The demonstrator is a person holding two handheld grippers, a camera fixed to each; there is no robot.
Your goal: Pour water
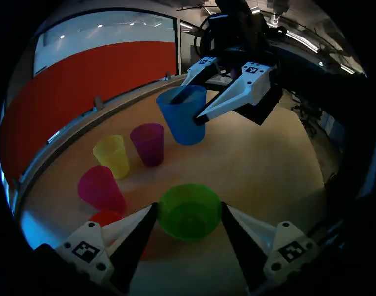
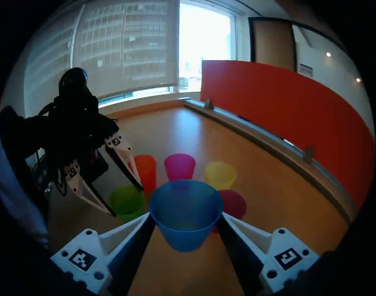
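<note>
Since no water is crossing between cups at this moment, the pour is judged not yet begun, and the hazards lie ahead. At the far left of the left gripper view the pink cup (image 1: 100, 190) stands on the table (image 1: 266, 163). The orange cup (image 1: 105, 217) is just beside it, followed by the yellow cup (image 1: 112, 155) and the purple cup (image 1: 148, 144), close together. Next comes the green cup (image 1: 189, 219), upright and nearest the camera, pinched between the two fingers of the left gripper (image 1: 189, 207). Farther right and well apart from it, the blue cup (image 1: 180, 126) is clamped at its sides by the right gripper (image 1: 187, 110) and leans slightly. Whether its base is clear of the table cannot be told, nor can its contents. Judged risks follow. If the blue cup tips before its rim is over the green cup, water lands on the table. If either grip is too firm, a thin cup wall may buckle and slip out. If the grip is too slack, the blue cup may turn in the fingers during the tilt. If the right gripper comes in low, it may strike the purple cup or the left gripper's fingers and upset the green cup.
</note>
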